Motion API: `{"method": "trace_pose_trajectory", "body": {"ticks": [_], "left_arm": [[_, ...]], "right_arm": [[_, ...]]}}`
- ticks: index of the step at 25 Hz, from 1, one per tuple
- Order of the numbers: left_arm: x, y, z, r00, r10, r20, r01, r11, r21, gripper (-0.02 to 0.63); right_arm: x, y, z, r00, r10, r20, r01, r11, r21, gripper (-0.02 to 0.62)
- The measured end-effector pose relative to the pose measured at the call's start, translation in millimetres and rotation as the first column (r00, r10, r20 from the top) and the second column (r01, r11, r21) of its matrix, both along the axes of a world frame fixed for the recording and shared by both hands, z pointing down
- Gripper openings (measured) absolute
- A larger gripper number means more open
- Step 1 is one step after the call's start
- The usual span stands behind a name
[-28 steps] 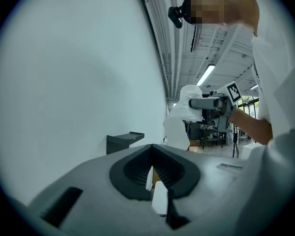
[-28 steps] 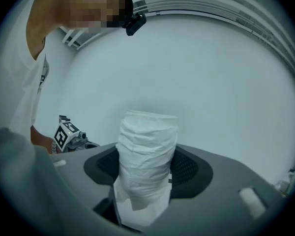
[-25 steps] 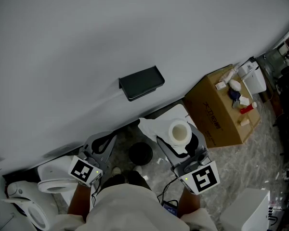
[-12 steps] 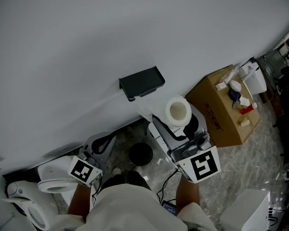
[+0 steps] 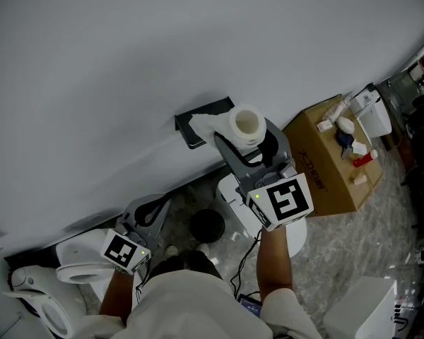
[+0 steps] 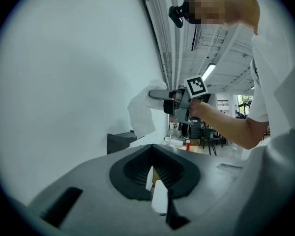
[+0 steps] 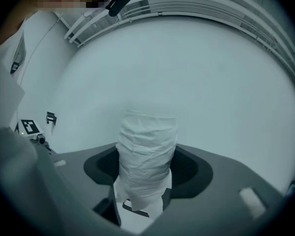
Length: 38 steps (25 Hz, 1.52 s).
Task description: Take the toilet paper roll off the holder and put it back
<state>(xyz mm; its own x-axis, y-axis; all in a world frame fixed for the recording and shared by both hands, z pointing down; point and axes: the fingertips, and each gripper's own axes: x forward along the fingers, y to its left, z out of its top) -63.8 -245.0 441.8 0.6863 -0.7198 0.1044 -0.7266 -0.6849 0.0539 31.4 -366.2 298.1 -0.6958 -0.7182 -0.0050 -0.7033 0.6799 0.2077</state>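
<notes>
While the right gripper [image 5: 249, 141] is up at the wall [image 5: 127, 48], status reads:
Right gripper: jaws clamped on the upright toilet paper roll [image 5: 244, 122].
Roll: at the holder [image 5: 184, 127]; contact possibly made, view unclear.
Left gripper [image 5: 150, 209]: low, jaws together, empty.

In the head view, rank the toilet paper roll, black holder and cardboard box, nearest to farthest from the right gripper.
1. toilet paper roll: clamped in the right gripper.
2. black holder: on the wall, just left.
3. cardboard box: on the floor, right.
</notes>
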Motion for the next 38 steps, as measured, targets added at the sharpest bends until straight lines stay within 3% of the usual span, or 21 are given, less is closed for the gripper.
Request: {"method": "trace_pose_trajectory", "body": {"ticks": [18,25,38], "left_arm": [[-10,-5,4,1.000,-0.023,0.016,0.023,1.000,-0.016,-0.002],[-10,-8,6,1.000,-0.023,0.013,0.023,1.000,-0.018,-0.002],[-11,-12,7,1.000,-0.021,0.009,0.021,1.000,-0.016,-0.002]], "right_arm": [[-23,-95,112,0.996,0.060,-0.074,-0.073,0.979,-0.190,0.284],[-24,-104,118,0.997,0.070,-0.010,-0.071,0.976,-0.208,0.284],[-24,-110,120,0.996,0.087,-0.007,-0.086,0.980,-0.179,0.284]]}}
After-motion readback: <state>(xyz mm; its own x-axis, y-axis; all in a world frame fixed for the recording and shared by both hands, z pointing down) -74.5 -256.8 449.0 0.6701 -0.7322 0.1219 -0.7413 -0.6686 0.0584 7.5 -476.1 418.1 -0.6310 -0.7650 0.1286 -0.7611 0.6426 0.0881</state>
